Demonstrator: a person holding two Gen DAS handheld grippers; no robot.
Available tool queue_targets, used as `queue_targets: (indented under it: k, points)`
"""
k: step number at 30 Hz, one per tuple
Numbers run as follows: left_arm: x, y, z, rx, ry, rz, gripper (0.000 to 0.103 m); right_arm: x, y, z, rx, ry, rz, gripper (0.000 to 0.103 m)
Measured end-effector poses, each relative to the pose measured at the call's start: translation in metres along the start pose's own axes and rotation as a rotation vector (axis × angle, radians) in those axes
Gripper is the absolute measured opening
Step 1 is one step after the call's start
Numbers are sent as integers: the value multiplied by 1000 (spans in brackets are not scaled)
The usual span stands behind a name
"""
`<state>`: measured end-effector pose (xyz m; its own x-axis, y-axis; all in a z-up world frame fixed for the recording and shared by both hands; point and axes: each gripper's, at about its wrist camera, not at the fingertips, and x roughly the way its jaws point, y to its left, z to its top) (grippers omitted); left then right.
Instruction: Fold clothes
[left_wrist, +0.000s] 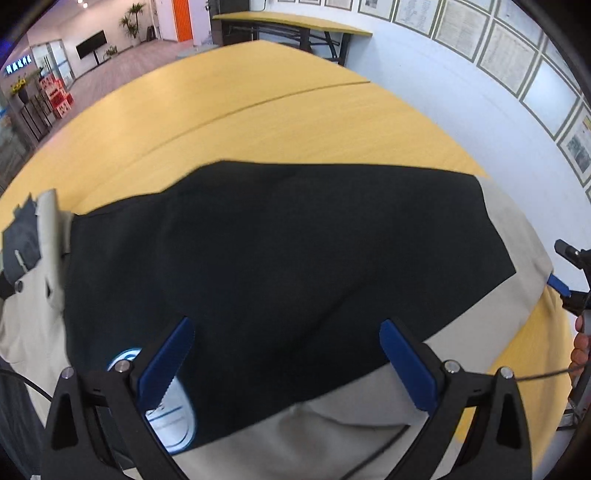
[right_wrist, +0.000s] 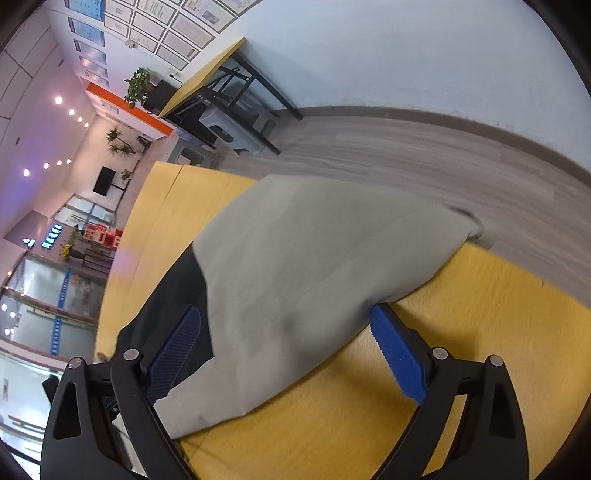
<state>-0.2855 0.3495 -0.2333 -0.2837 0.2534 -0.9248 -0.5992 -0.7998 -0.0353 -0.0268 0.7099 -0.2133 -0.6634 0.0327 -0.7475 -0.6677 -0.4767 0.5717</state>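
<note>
A jacket with a black body panel (left_wrist: 288, 258) and beige sleeves and hem (left_wrist: 517, 258) lies spread on the yellow table (left_wrist: 258, 122). My left gripper (left_wrist: 284, 365) is open just above the black panel, holding nothing. My right gripper (right_wrist: 284, 350) is open over a beige sleeve (right_wrist: 314, 258) that reaches the table's far edge; the black panel (right_wrist: 177, 295) lies to its left. The right gripper also shows at the right edge of the left wrist view (left_wrist: 565, 280), beside the beige sleeve.
A blue-and-white round logo (left_wrist: 166, 398) shows on the jacket by my left finger. The table edge (right_wrist: 517, 266) drops to a grey floor on the right. Another yellow table (left_wrist: 295, 22) stands by the wall.
</note>
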Motion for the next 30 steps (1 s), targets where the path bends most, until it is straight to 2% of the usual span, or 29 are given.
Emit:
queue_targets:
  k: [1, 3, 4, 9, 14, 19, 22, 25, 28, 30]
  points:
    - [4, 0, 0, -2, 8, 3, 103, 2, 0, 1, -5, -10, -27, 72]
    - [13, 0, -2, -6, 22, 3, 103, 6, -6, 2, 18, -15, -73, 14]
    - [16, 0, -3, -5, 27, 4, 103, 7, -14, 3, 49, -11, -78, 6]
    - [26, -1, -7, -4, 20, 16, 103, 8, -25, 3, 86, -16, -11, 2]
    - [28, -2, -8, -1, 11, 25, 103, -3, -38, -2, 183, -55, 148, 1]
    - [26, 6, -12, -28, 23, 21, 103, -27, -6, 7, 105, -141, 249, 1]
    - [21, 12, -16, -34, 23, 28, 103, -55, 42, 6, -51, -182, 295, 1]
    - [-1, 31, -25, -83, -7, 20, 103, -85, 122, -9, -322, -218, 349, 1]
    - [-59, 70, -49, -188, -109, 9, 103, -110, 198, -42, -543, -240, 435, 1]
    - [-105, 106, -76, -260, -161, 42, 103, -122, 247, -75, -683, -235, 508, 1]
